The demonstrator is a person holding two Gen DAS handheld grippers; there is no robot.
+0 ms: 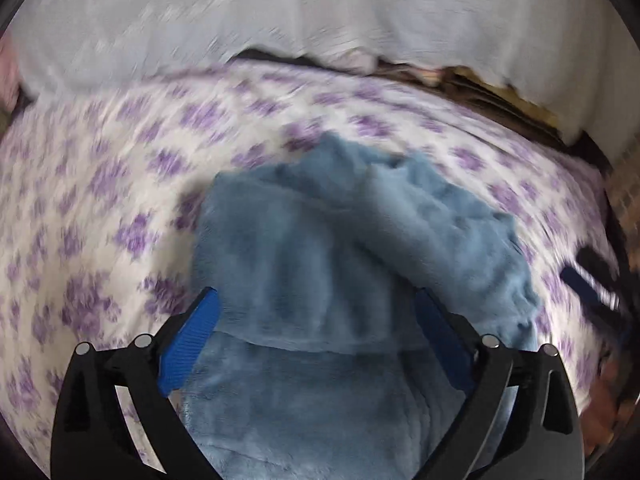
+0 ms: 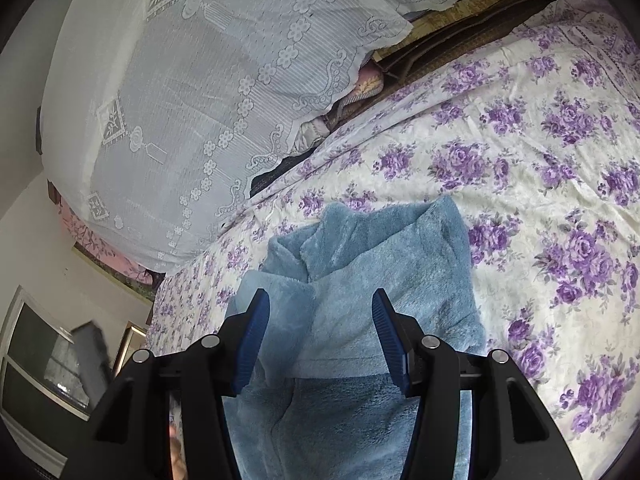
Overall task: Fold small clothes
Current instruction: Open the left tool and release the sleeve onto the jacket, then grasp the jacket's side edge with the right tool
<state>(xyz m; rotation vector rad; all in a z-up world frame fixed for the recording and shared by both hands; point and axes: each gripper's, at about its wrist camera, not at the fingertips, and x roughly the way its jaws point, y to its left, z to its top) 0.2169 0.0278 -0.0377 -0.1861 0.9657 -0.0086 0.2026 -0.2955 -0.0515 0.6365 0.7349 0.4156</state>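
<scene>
Left wrist view, blurred by motion. The white bedsheet printed with purple roses (image 1: 100,200) fills the left half, bare from the garment out to the bed's left edge. At centre lies the blue-grey fleece garment (image 1: 320,260), small and plush, bunched with one layer doubled over another; a folded hem edge runs across between the fingers. The left gripper (image 1: 316,320) sits over it, blue-padded fingers (image 1: 192,336) spread wide, with fleece between and beneath them — whether the pads touch the cloth cannot be told. Past the garment's right edge a narrow strip of sheet remains before the bed's right edge, where a dark blue-and-black object (image 1: 592,280) shows, too blurred to name. Along the far edge of the bed hangs a white cloth (image 1: 320,12).

Right wrist view, sharp. Far left: a white wall and a framed window (image 2: 40,360), beyond the bed's edge. A white lace cover with flower motifs (image 2: 200,100) is draped over stacked bedding along the bed's far edge; brown and pink folded textiles (image 2: 400,64) peek out under its hem. The fleece garment (image 2: 380,256) lies near the bed's left edge, its pointed corners toward the lace. The right gripper (image 2: 320,332) has its ribbed blue fingers (image 2: 254,340) apart, a folded flap of fleece between them — nothing pinched. Right of the garment the rose-print sheet (image 2: 540,180) lies open and mostly flat to the right edge.
</scene>
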